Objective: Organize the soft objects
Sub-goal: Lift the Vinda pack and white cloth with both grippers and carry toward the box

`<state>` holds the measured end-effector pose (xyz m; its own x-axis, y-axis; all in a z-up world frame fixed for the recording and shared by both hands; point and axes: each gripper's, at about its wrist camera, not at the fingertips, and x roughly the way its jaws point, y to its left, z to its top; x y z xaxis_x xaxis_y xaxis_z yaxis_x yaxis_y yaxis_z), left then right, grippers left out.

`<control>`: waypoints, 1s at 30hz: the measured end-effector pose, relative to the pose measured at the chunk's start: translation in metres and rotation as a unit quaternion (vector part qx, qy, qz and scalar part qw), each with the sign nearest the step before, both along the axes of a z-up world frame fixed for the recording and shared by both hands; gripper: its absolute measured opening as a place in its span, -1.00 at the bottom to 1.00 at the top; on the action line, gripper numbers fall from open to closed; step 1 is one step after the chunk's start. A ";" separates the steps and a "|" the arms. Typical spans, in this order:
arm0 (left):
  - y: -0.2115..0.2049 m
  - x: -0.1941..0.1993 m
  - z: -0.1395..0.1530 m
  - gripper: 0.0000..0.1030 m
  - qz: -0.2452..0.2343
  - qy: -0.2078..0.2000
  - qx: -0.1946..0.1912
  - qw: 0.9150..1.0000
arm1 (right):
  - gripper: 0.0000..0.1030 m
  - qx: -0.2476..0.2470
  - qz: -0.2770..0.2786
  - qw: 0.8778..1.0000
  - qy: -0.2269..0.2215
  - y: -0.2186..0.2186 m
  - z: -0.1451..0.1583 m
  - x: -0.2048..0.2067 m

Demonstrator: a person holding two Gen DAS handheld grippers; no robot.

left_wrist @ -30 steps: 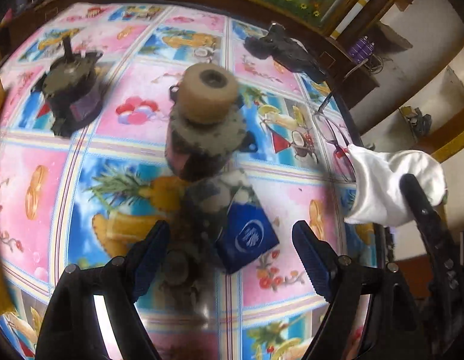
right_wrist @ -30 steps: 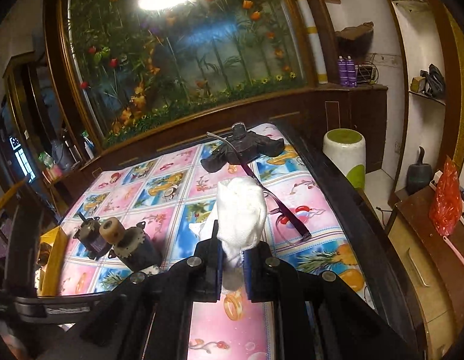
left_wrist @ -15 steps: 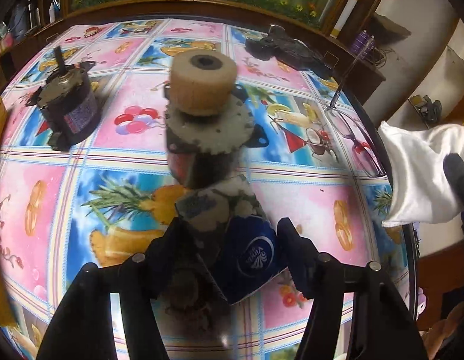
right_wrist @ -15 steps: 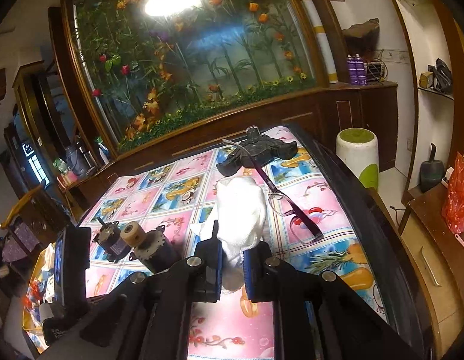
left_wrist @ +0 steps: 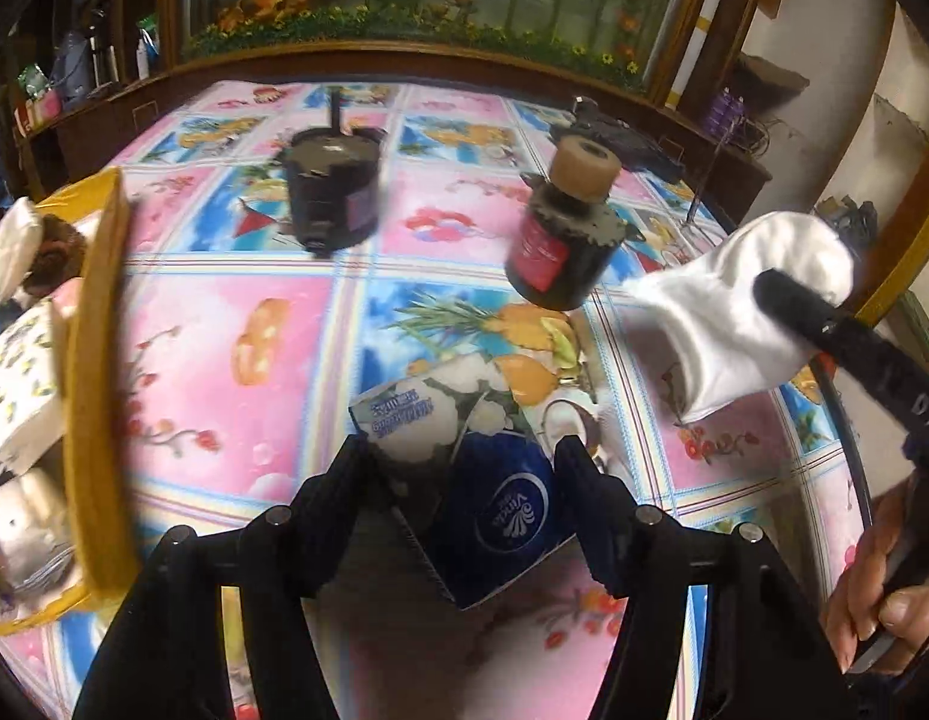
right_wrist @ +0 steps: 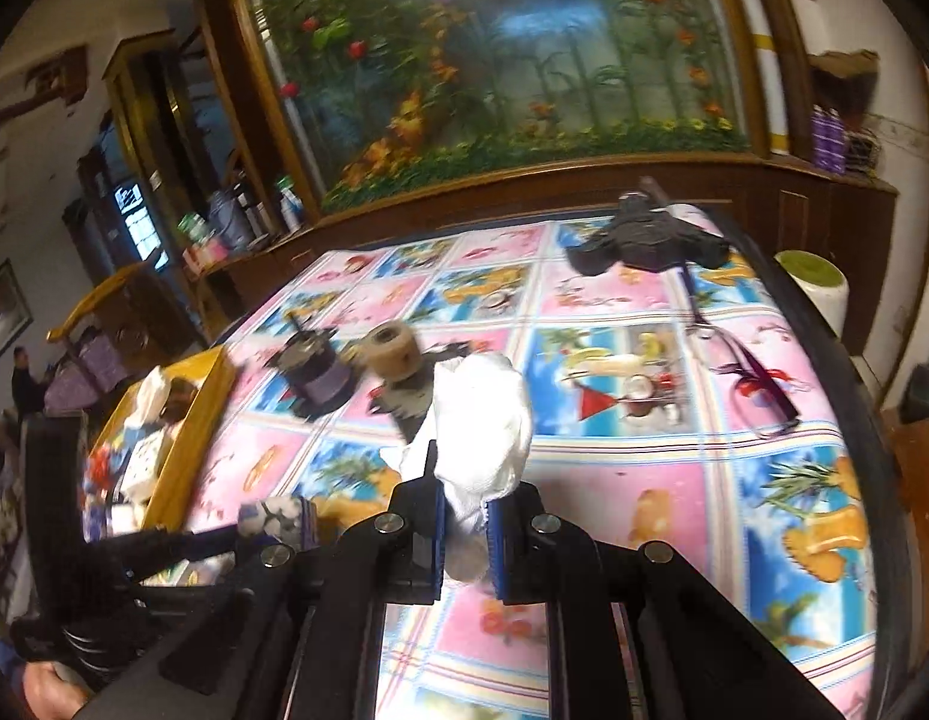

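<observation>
A blue and floral tissue pack (left_wrist: 464, 468) sits between the fingers of my left gripper (left_wrist: 464, 465), which is shut on it just above the patterned tablecloth (left_wrist: 236, 348). My right gripper (right_wrist: 464, 516) is shut on a white cloth (right_wrist: 482, 420) that stands up out of the jaws. In the left wrist view the same white cloth (left_wrist: 746, 312) hangs at the right. A yellow tray (left_wrist: 98, 360) at the left holds several soft packs and cloths. From the right wrist view the tissue pack (right_wrist: 278, 519) is close to the yellow tray (right_wrist: 188, 438).
Two small motors (left_wrist: 332, 192) (left_wrist: 560, 246) stand mid-table. The nearer one carries a tan roller. A pair of glasses (right_wrist: 746, 378) and a black object (right_wrist: 650, 240) lie at the far right. A person's hand (left_wrist: 872, 600) grips the right tool.
My left gripper's jaws closed onto the tissue pack, then swung left, bringing the yellow tray into view. The right gripper with the white cloth also moved left.
</observation>
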<state>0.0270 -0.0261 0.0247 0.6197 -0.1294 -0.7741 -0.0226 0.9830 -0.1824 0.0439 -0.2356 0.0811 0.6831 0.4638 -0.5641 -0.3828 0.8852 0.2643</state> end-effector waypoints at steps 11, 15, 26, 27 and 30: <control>0.027 -0.042 0.037 0.22 0.029 -0.099 0.055 0.993 | -0.78 -0.007 0.073 0.997 -0.028 0.049 -0.002 -0.031; 0.038 -0.050 0.044 0.22 0.040 -0.118 0.070 0.990 | -0.77 0.016 0.080 0.996 -0.022 0.056 0.000 -0.037; 0.062 -0.068 0.048 0.22 0.061 -0.140 0.083 0.985 | -0.77 0.016 0.094 0.995 -0.022 0.087 0.002 -0.048; 0.063 -0.070 0.049 0.22 0.064 -0.143 0.083 0.984 | -0.77 0.014 0.096 0.995 -0.022 0.090 0.002 -0.049; 0.069 -0.073 0.050 0.22 0.069 -0.148 0.087 0.983 | -0.77 0.012 0.103 0.994 -0.020 0.099 0.003 -0.051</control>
